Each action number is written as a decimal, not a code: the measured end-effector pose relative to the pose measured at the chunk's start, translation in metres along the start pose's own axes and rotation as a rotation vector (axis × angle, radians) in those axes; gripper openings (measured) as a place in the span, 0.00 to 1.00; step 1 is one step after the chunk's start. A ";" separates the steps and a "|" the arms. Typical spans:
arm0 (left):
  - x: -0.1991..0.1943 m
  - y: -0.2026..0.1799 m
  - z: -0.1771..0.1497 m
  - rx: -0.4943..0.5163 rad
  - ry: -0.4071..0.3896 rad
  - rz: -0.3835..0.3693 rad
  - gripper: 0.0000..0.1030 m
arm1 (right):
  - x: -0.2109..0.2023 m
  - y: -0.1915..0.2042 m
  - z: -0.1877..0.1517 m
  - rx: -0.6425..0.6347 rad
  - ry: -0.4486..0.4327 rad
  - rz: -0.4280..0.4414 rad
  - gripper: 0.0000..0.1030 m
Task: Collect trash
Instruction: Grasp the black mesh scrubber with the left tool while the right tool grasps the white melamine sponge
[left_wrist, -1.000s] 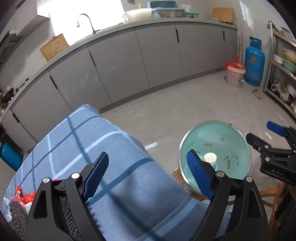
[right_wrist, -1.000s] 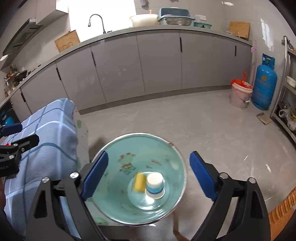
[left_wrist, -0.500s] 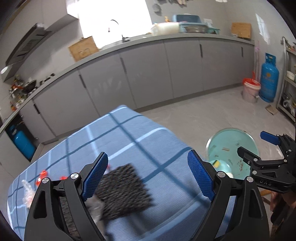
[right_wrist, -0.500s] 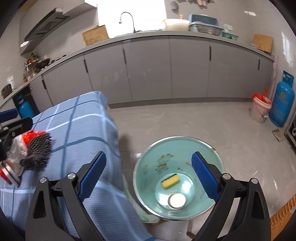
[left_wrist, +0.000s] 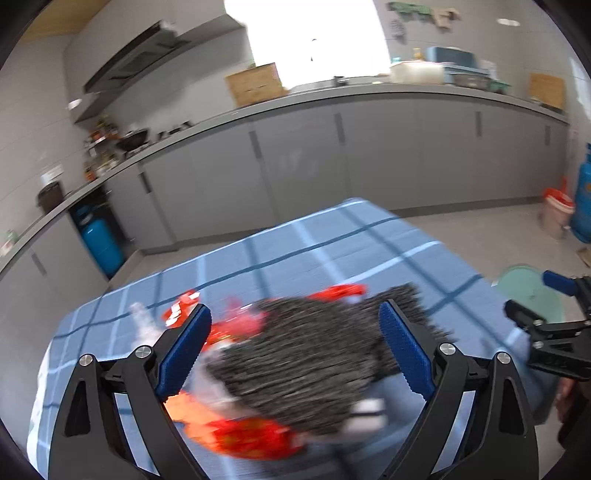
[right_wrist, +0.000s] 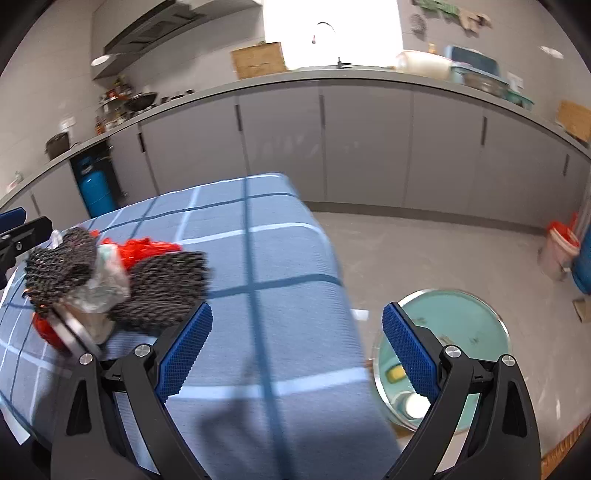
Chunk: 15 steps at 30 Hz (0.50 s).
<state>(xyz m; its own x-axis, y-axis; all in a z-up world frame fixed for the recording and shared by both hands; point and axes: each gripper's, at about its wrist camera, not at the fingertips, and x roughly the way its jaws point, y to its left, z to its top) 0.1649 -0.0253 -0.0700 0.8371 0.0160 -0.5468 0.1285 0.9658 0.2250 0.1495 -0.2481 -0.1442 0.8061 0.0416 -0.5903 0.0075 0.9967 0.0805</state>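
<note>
I have both grippers over the worktop under its blue checked cloth (right_wrist: 266, 258), and the trash sits in one heap near its left edge: black foam netting (left_wrist: 314, 354), crumpled red plastic wrappers (left_wrist: 251, 439) and a scrap of clear film (right_wrist: 107, 280), all touching. My left gripper (left_wrist: 295, 350) has just been opening its fingers and they stand released, framing the netting without pressing on it. My right gripper (right_wrist: 295, 354) is likewise spread wide and empty, over bare cloth near the worktop's right edge, with the round pale-green metal basin (right_wrist: 461, 317) on the floor beyond that edge; a yellow sponge (right_wrist: 395, 373) and a white cup (right_wrist: 415, 404) already lie in it. I judge the step to be the first pick from the heap, so I would come down square over the netting, let the fingers straddle its bulk and close low enough to catch it, not the cloth. The left view is blurred, so I would settle first. The right half of the cloth is free for carrying across, and the drop past the edge to the basin looks unobstructed.
</note>
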 end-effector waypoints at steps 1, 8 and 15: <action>0.002 0.006 -0.004 -0.009 0.009 0.010 0.89 | 0.001 0.006 0.001 -0.008 0.002 0.008 0.90; 0.024 0.032 -0.024 -0.097 0.106 -0.014 0.89 | 0.007 0.038 0.007 -0.052 0.008 0.048 0.90; 0.041 0.026 -0.031 -0.126 0.156 -0.105 0.49 | 0.011 0.050 0.008 -0.074 0.021 0.060 0.90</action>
<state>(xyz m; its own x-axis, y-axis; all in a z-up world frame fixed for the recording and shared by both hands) 0.1863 0.0087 -0.1121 0.7288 -0.0559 -0.6824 0.1351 0.9888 0.0633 0.1632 -0.1982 -0.1399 0.7915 0.1016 -0.6027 -0.0847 0.9948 0.0564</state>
